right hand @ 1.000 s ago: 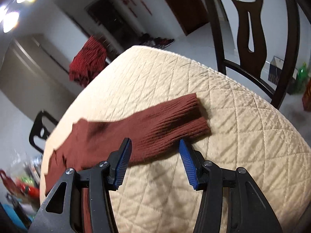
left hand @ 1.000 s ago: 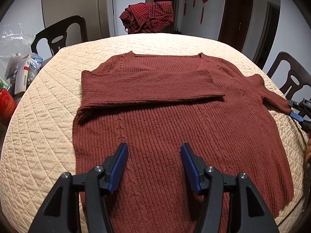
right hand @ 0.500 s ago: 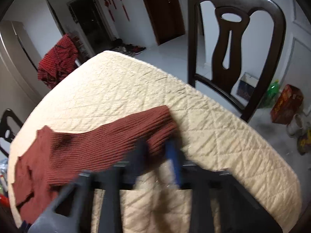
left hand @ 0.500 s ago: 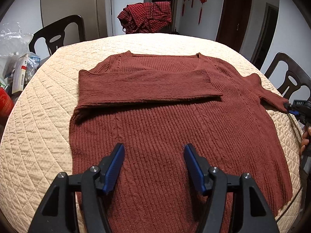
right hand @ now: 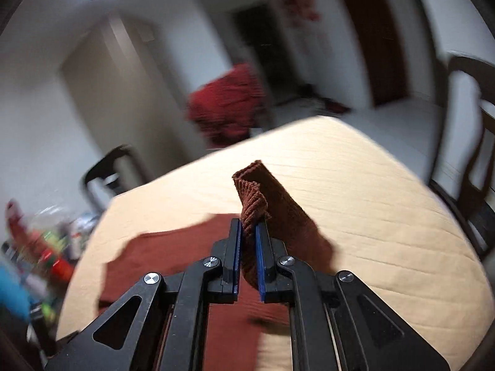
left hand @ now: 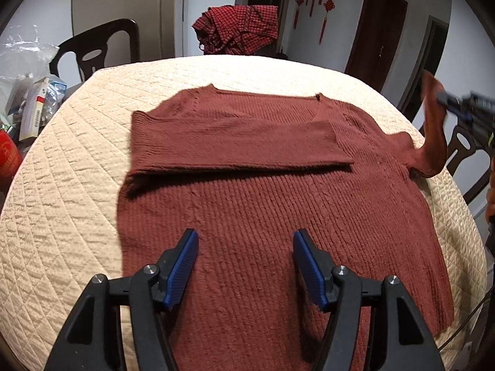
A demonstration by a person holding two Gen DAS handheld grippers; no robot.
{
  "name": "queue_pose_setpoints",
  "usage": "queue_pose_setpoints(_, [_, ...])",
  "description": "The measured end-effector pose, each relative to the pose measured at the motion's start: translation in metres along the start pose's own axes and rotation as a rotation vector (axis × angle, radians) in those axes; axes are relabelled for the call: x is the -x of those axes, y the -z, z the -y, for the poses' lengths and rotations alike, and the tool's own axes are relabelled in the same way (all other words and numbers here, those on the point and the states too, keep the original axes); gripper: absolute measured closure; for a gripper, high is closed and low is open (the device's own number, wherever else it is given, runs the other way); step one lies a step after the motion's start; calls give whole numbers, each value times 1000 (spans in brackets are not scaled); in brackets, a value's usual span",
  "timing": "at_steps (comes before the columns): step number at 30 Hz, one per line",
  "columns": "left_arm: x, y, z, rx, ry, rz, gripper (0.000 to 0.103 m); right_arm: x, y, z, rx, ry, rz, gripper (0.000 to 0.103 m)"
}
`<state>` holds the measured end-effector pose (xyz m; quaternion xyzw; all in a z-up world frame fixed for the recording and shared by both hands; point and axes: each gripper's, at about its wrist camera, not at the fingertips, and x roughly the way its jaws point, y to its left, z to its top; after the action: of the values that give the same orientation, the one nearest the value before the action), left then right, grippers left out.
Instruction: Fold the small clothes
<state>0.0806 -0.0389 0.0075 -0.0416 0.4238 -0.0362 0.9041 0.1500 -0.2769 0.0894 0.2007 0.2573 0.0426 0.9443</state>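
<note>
right gripper (right hand: 247, 235) pinches sleeve cuff (right hand: 252, 191), lifted at frame centre to fold inward; left gripper (left hand: 243, 262) spread, hovering over sweater (left hand: 263, 210).

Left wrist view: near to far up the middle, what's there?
Left gripper → sweater body → folded sleeve → neckline → bare quilted tablecloth → red checked cloth.

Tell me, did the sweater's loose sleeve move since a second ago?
Yes. The sleeve lay flat on the table; now the right gripper, shut on its cuff, holds it above the tabletop, in front of the chair.
</note>
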Motion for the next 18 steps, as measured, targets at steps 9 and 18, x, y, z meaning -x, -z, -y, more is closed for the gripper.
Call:
queue_pose_setpoints(9, [19, -9, -26, 72, -15, 57, 37, -85, 48, -117, 215, -295, -236, 94])
queue_pose_setpoints(18, [17, -30, -37, 101, 48, 59, 37, -88, 68, -97, 178, -389, -349, 67])
